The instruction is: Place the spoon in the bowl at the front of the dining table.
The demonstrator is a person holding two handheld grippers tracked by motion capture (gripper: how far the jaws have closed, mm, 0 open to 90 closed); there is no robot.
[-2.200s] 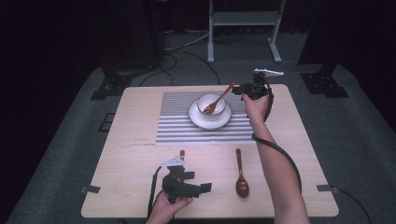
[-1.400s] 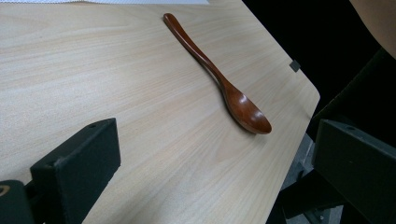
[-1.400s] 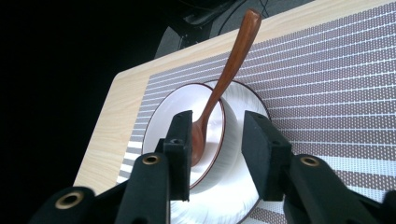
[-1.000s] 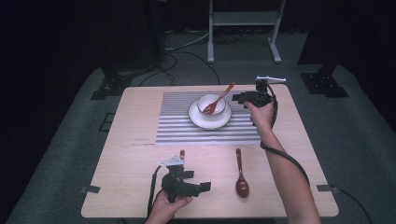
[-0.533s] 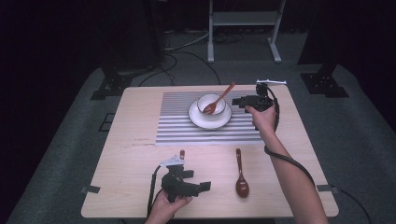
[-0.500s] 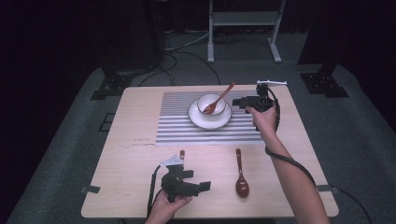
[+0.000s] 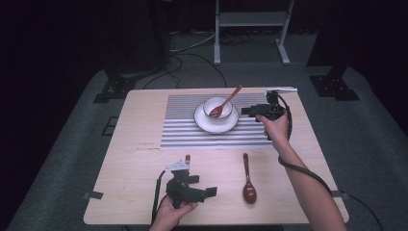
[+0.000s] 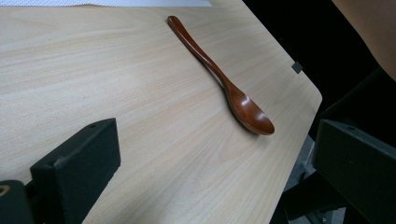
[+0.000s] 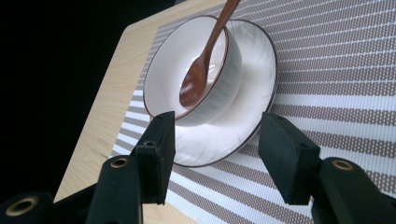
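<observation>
Two black jaws of the right gripper (image 9: 212,158) stand well apart with nothing between their pads; they have just been opening, and they hang just short of the plate (image 9: 261,93), not touching it. In the right gripper view they frame the near rim of that white plate, on which sits a white bowl (image 9: 231,60) with a brown-edged lip. One wooden spoon (image 9: 201,77) leans in the bowl, its head down inside and its handle rising over the rim until the top of the frame cuts it off. Plate and bowl rest on a striped placemat (image 7: 183,130) that lies against the far edge of the surface (image 7: 134,159), midway along it. From the high view the right gripper (image 7: 246,110) is level, just beside the plate on the side of the surface's right edge. The left gripper (image 7: 211,191) sits low by the near edge, its jaws wide open and empty, resting at or just above the wood; which, I cannot tell. A second wooden spoon (image 8: 219,77) lies flat ahead of it, bowl end toward the near edge, well apart from the jaws. Part of the right-hand jaw in the left gripper view runs off the frame.
</observation>
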